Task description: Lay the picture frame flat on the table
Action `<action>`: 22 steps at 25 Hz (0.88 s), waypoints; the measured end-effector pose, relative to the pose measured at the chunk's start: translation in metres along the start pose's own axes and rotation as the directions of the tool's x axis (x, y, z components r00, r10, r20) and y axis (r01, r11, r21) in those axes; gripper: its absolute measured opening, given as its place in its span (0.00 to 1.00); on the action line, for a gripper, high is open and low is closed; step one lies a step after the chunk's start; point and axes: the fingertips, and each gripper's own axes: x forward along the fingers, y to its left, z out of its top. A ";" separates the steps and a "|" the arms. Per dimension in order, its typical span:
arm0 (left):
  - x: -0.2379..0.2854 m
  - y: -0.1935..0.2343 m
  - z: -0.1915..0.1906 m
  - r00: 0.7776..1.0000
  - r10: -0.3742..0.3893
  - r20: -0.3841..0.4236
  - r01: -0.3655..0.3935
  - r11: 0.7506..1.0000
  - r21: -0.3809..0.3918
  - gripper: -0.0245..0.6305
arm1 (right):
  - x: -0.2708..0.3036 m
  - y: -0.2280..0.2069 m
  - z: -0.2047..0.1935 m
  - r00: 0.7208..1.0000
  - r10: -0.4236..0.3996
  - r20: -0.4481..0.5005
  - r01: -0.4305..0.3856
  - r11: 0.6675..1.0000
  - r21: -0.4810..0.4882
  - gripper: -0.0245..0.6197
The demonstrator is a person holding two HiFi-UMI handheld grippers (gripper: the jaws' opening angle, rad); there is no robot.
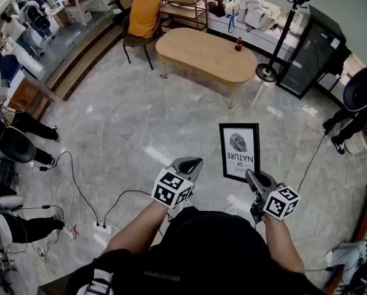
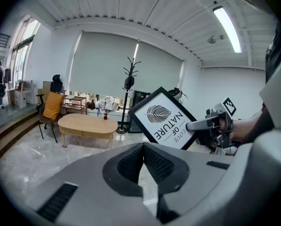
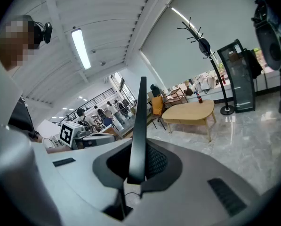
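picture frame (image 1: 239, 152) midair, clamped in right tongs (image 1: 249, 175)

The person is wearing a black top (image 1: 201, 251) carrying one line of small pale lettering (image 1: 161, 276). The left gripper (image 1: 191, 163) and right gripper (image 1: 249, 176) are showing smooth grey shells. Each is carrying a white cube (image 1: 173, 188) printed with black square markers. Black ribbed pads (image 2: 131, 166) are lining the jaws, and dark slot-shaped recesses (image 2: 58, 201) are marking the shells.
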 end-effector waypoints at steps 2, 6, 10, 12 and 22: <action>0.000 0.000 0.002 1.000 -0.001 0.006 0.001 1.000 -0.002 0.04 | -0.001 0.001 -0.002 1.000 -0.004 -0.002 0.004 1.000 0.004 0.07; -0.002 0.003 0.005 1.000 -0.008 0.008 0.008 1.000 0.006 0.04 | 0.001 0.003 -0.002 1.000 -0.006 0.005 0.006 1.000 0.001 0.07; -0.005 0.013 0.003 1.000 -0.016 0.006 0.016 1.000 0.009 0.04 | 0.010 0.006 -0.004 1.000 -0.023 0.011 0.023 1.000 0.003 0.07; -0.007 0.020 -0.001 1.000 -0.024 0.001 0.024 1.000 0.008 0.04 | 0.016 0.009 -0.008 1.000 -0.029 0.006 0.029 1.000 0.002 0.07; -0.031 0.064 -0.036 0.995 -0.074 -0.071 0.071 0.996 -0.049 0.04 | 0.055 0.042 -0.028 0.999 -0.031 0.019 0.029 0.995 0.093 0.07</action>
